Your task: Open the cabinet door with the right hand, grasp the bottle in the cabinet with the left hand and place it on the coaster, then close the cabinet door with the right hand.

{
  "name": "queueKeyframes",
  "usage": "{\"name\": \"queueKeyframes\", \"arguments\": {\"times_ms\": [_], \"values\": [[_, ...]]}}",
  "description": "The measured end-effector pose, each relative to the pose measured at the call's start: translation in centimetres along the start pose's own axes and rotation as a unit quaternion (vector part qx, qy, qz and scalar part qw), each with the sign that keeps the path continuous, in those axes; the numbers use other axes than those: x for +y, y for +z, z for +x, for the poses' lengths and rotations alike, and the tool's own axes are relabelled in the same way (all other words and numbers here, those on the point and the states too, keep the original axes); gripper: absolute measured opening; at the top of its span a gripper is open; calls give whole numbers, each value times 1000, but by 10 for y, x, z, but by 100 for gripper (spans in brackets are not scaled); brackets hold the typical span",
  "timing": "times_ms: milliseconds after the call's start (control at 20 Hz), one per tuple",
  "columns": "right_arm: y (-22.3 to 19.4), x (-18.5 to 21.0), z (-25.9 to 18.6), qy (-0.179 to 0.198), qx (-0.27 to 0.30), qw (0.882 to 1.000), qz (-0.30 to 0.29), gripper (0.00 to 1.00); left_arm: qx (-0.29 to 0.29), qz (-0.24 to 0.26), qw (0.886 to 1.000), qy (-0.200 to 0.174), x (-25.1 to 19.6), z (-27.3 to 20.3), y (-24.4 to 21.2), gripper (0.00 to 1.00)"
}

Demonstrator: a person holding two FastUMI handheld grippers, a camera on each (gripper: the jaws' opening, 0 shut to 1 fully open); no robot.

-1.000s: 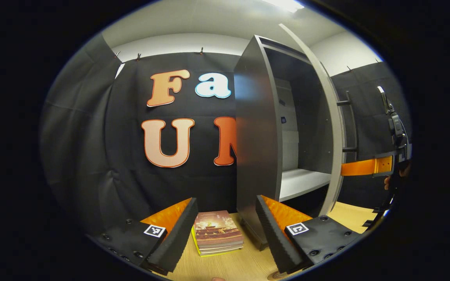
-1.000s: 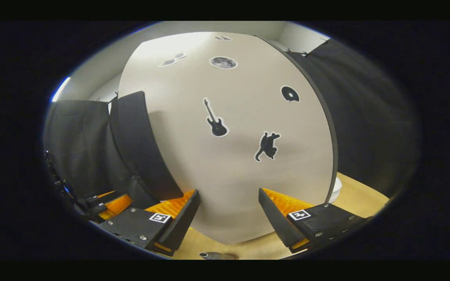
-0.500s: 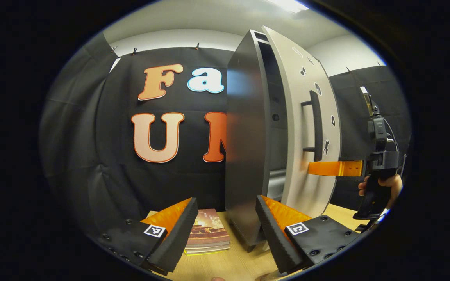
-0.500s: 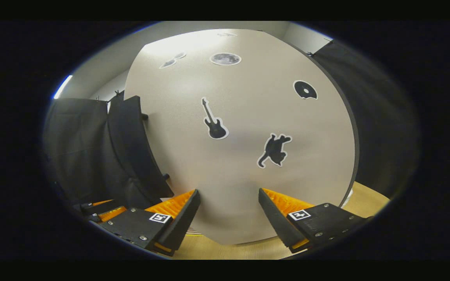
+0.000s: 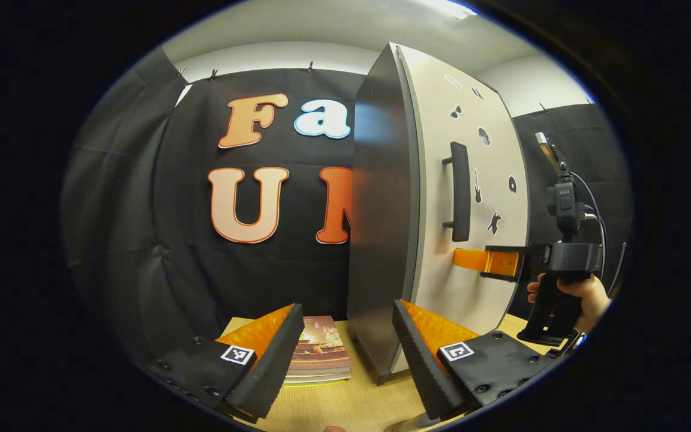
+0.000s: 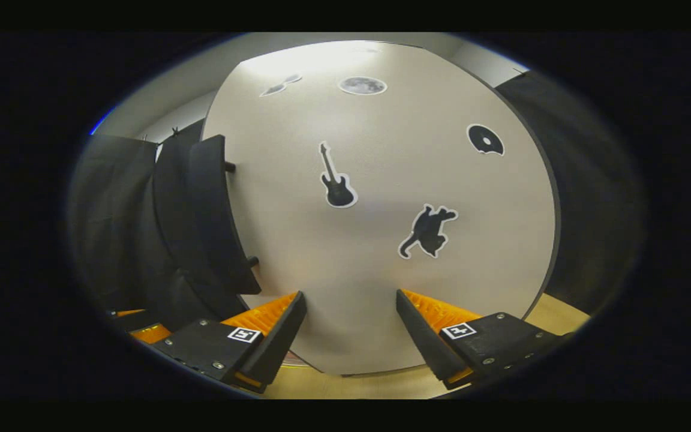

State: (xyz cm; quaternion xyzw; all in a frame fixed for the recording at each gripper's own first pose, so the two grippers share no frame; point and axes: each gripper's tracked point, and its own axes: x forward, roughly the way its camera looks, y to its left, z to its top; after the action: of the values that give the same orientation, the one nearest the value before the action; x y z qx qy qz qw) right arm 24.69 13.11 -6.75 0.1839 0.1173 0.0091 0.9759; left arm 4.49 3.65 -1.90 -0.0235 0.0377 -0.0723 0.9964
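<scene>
The grey cabinet [image 5: 381,240] stands on the table, and its pale door [image 5: 435,120] lies flat against its front with no gap showing. A dark bar handle [image 5: 460,192] sits on the door. My right gripper [image 5: 458,259], held by a hand [image 5: 579,291], points at the door just below the handle, fingertips at its surface. In the right gripper view the door [image 6: 369,270] with black stickers is very close, the handle [image 6: 213,210] to the left, and my right gripper [image 6: 350,297] is open and empty. My left gripper [image 5: 347,307] is open and empty, left of the cabinet.
A stack of books [image 5: 318,357] lies on the wooden table [image 5: 345,402] beside the cabinet's left side, just beyond my left fingers. Black cloth walls close the booth behind and to the right. A brown shape at the bottom edge [image 5: 405,427] is too cut off to identify.
The door has swung from wide open to flat against the cabinet, hiding the shelves inside. My right gripper followed it in toward the cabinet. My left gripper stayed open and shifted slightly.
</scene>
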Motion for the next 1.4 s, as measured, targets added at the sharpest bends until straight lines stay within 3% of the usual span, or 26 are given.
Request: {"name": "queueKeyframes", "arguments": {"times_ms": [650,1000,1200,1400], "values": [[-6,-12,-17,5,3,999,-53,92,-13,12,999,32,-19,-12,19,96],[-3,-14,-102,30,-23,987,-156,93,-37,13,998,53,-39,-28,38,98],[-4,-14,-164,47,-29,986,-157,94,-42,3,997,70,-51,-47,40,96],[5,-29,-213,34,-40,989,-139,95,-51,1,996,70,-57,-62,45,96]]}}
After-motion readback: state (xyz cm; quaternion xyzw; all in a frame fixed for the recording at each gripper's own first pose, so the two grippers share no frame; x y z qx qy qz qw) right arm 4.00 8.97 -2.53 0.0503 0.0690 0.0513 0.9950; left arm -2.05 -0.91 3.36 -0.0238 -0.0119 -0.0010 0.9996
